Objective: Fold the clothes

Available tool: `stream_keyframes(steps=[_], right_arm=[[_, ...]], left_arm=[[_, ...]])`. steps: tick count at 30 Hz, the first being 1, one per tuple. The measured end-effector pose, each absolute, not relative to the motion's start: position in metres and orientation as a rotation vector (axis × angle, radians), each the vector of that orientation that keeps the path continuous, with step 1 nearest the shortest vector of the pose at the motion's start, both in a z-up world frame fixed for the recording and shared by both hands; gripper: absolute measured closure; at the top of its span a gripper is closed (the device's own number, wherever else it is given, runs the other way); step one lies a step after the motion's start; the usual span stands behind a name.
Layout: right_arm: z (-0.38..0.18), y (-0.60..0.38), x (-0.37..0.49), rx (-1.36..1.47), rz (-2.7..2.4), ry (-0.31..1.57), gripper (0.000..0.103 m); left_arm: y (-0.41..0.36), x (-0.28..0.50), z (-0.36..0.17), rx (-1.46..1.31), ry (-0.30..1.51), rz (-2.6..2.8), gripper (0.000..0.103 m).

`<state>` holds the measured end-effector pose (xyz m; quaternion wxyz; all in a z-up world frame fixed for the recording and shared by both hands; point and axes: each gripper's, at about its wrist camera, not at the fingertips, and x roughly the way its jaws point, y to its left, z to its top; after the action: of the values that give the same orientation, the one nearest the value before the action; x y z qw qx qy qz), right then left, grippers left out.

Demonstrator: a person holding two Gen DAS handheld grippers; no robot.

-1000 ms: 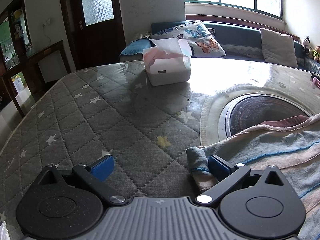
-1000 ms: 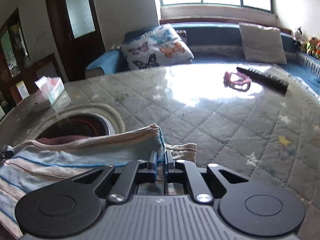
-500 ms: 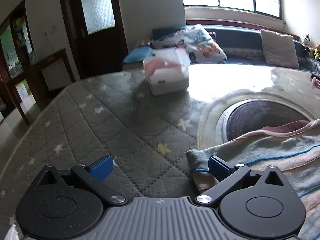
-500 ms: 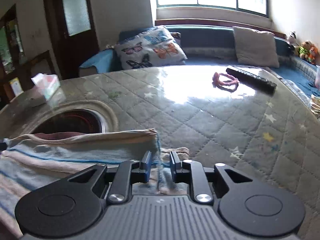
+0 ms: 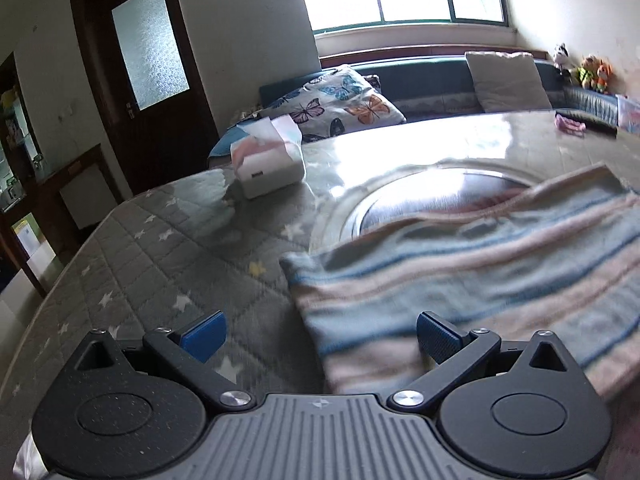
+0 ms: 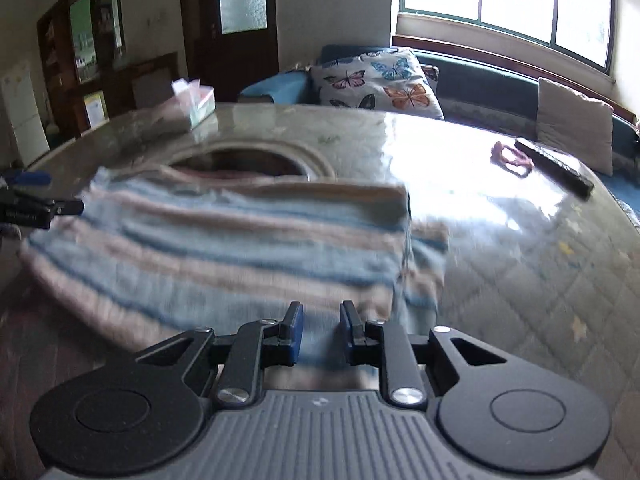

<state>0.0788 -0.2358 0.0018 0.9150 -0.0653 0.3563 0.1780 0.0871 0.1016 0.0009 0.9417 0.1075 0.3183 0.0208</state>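
Quilted table (image 5: 168, 264) carries tissue box (image 5: 269, 168), folded striped garment (image 5: 460, 280); left gripper (image 5: 318, 336), right gripper (image 6: 321, 330) both parted.

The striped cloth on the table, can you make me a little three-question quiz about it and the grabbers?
1. True or false: the left gripper is clamped on the striped cloth.
2. What lies beside the pink band? A) black remote B) spoon C) cup
3. Fill in: the tissue box stands on the ____ table cover.

Key: 1 false, its jaws are wide open. 2 A. 3 quilted.
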Motion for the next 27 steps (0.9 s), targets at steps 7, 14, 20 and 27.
stream_keyframes(steps=[7,14,20,27], right_arm=[[-0.002,-0.247,0.052,-0.15,0.359,0.75,0.083],[-0.001,-0.25,0.044,-0.164,0.359,0.767,0.083],[0.004,-0.246,0.048,-0.196,0.37,0.783,0.071],[0.018,-0.232,0.057,-0.215,0.4,0.719,0.06]], left_arm=[[0.108,0.067,-0.006,0.175,0.666,0.073,0.0],[0.117,0.046,-0.007,0.177,0.659,0.11,0.0],[0.13,0.03,-0.005,0.169,0.66,0.127,0.0],[0.136,0.018,-0.003,0.155,0.663,0.142,0.0]])
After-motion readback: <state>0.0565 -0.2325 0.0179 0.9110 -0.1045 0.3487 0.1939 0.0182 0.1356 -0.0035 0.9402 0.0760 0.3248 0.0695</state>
